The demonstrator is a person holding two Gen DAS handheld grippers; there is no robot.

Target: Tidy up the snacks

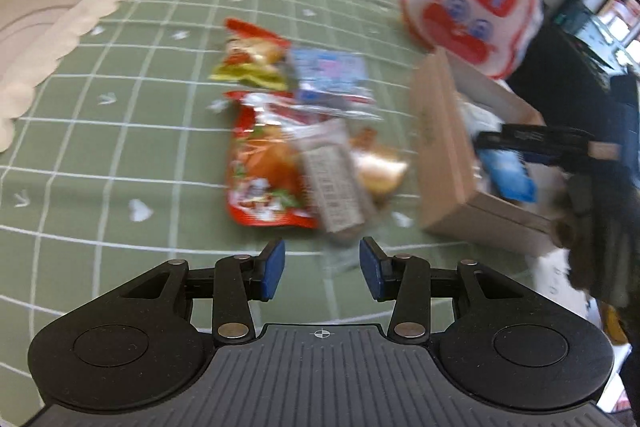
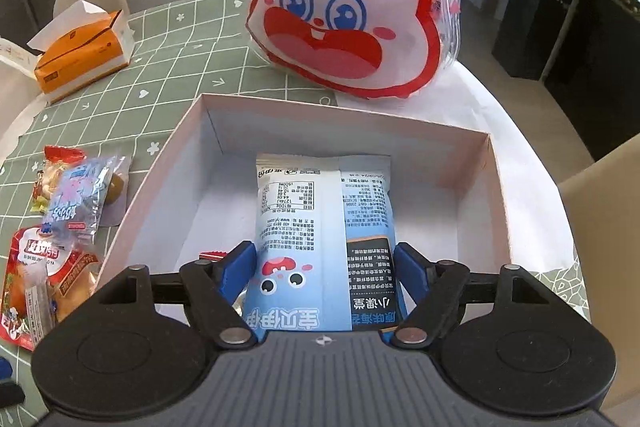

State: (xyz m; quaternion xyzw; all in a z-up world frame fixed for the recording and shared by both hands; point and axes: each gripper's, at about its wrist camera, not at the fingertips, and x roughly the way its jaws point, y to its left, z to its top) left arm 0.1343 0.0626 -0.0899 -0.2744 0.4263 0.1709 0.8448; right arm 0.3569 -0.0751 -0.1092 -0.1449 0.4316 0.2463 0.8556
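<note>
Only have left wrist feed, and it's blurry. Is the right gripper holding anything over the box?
Observer: Yes. The right gripper is shut on a blue-and-white snack packet, inside the white box.
Operator: Anything else in the box?
Observer: A small red-edged item shows beside the left finger; otherwise only bare white floor shows.
Operator: That red and white blob behind the box?
Observer: A rabbit-face bag in clear wrap, standing on the table just beyond the box's far wall.
Operator: Left gripper?
Observer: The left gripper is open and holds nothing, short of the loose snacks.
</note>
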